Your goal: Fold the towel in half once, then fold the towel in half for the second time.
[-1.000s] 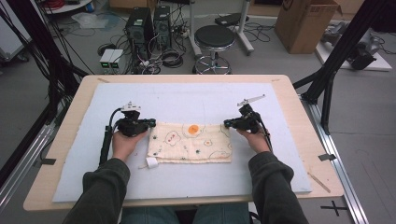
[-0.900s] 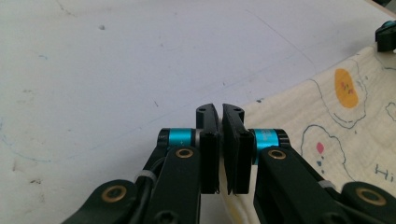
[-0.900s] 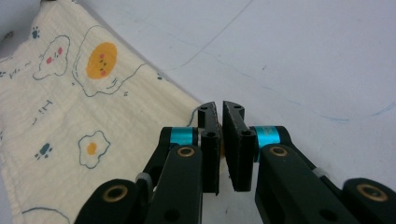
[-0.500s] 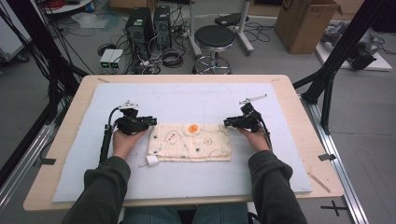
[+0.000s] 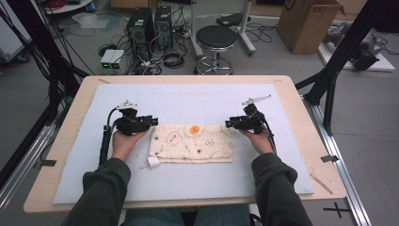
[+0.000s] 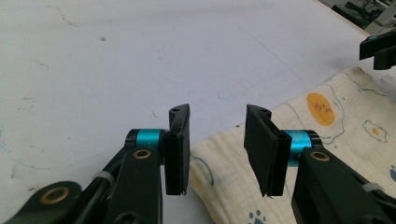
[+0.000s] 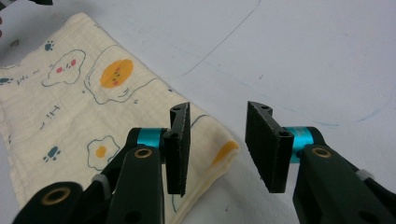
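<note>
White mat (image 5: pixel 197 99) covers wooden table (image 5: pixel 61 141); stool (image 5: pixel 215 37) beyond

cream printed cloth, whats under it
The cream printed cloth, folded flat, lies on the pale blue felt mat, which shows all round it. A white tag sticks out at its near left corner. Anything between its layers is hidden.
</note>
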